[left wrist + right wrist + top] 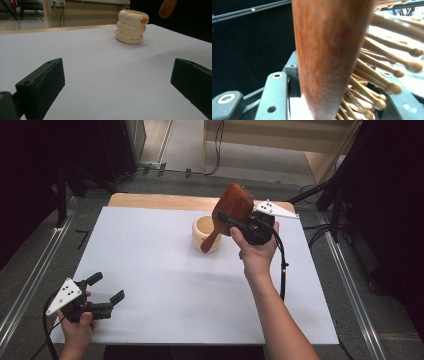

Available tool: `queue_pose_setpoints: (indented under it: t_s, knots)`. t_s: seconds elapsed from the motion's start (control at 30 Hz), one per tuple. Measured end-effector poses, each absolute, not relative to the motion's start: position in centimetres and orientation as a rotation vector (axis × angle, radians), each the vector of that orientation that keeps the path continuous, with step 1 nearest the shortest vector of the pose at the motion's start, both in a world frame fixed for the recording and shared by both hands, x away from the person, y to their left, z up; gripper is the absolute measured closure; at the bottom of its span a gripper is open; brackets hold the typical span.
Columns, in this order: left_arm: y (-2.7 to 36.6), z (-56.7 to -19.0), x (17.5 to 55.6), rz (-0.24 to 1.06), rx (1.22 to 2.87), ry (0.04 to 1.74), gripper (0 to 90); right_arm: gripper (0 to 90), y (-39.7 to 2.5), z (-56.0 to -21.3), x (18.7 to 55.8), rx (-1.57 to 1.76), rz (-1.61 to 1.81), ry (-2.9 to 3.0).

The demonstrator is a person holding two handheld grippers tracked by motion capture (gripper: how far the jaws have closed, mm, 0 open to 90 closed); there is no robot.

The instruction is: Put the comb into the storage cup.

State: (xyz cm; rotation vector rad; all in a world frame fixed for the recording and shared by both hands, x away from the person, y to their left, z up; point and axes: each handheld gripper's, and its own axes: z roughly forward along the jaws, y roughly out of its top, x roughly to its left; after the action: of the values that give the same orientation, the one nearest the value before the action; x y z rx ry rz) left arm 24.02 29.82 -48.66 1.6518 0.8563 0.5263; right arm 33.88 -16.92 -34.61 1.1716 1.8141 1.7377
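Gripping hairbrush (233, 206) w/ right hand-held gripper (235, 222) above cup (206, 234).

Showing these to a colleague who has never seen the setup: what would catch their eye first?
The reddish wooden hairbrush, clamped in the right hand-held gripper and raised handle-down above the cream ringed cup near the table's far edge. Next, the left hand-held gripper, jaws apart and holding nothing, at the near left corner of the white table.

High view: above the near table edge, looking forward and down.
Left gripper view: low over the white table (100, 75), facing the cream holder (131, 27), also seen from above.
Right gripper view: pressed close against the wooden hairbrush (329, 55).
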Motion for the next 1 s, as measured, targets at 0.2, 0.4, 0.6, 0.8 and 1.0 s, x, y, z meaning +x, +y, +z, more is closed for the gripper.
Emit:
queue_pose_setpoints:
  t_s: [0.2, 0.4, 0.6, 0.8, 1.0]
  knots:
    - [29.8, -48.7, 24.0, 0.526, 1.656, 0.853, 0.0, 49.3, -16.9, -34.4, 34.4, 1.176, 1.724, 1.812]
    - [29.8, -48.7, 24.0, 0.532, 1.655, 0.854, 0.0, 49.3, -17.1, -34.2, 35.2, 1.184, 1.719, 1.798]
    - [29.8, -48.7, 24.0, 0.531, 1.651, 0.861, 0.0, 49.3, -17.2, -33.8, 36.0, 1.183, 1.747, 1.787]
    - [29.8, -48.7, 24.1, 0.526, 1.652, 0.860, 0.0, 49.3, -17.2, -33.5, 36.8, 1.185, 1.741, 1.774]
    - [29.8, -48.8, 24.1, 0.521, 1.653, 0.856, 0.0, 49.3, -17.0, -33.2, 37.5, 1.188, 1.720, 1.766]
